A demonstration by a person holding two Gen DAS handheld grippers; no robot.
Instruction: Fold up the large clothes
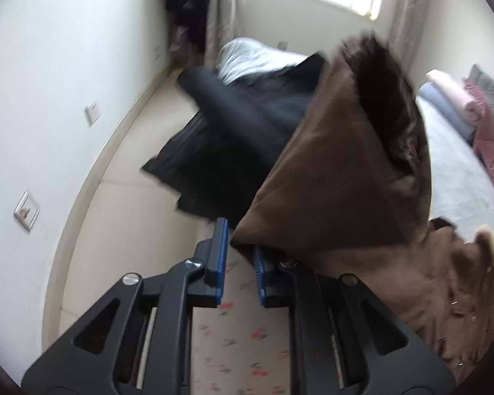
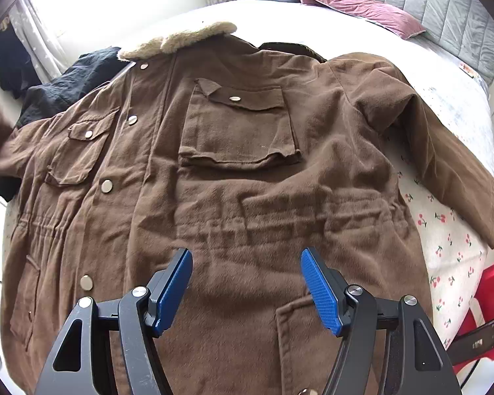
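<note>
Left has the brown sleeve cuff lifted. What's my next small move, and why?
Probably swing the left gripper inward to lay the sleeve across the coat. The coat lies flat, front up on the bed, while the right gripper hangs open over its waist, holding nothing.

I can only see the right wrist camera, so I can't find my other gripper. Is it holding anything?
Observer: Yes. The left gripper pinches a corner of the brown coat's sleeve, which is lifted in the air.
Operator: What's inside the sleeve?
Observer: Its open cuff shows dark fuzzy lining.
Operator: Is anything behind it?
Observer: A black garment hangs off the bed edge towards the floor.
</note>
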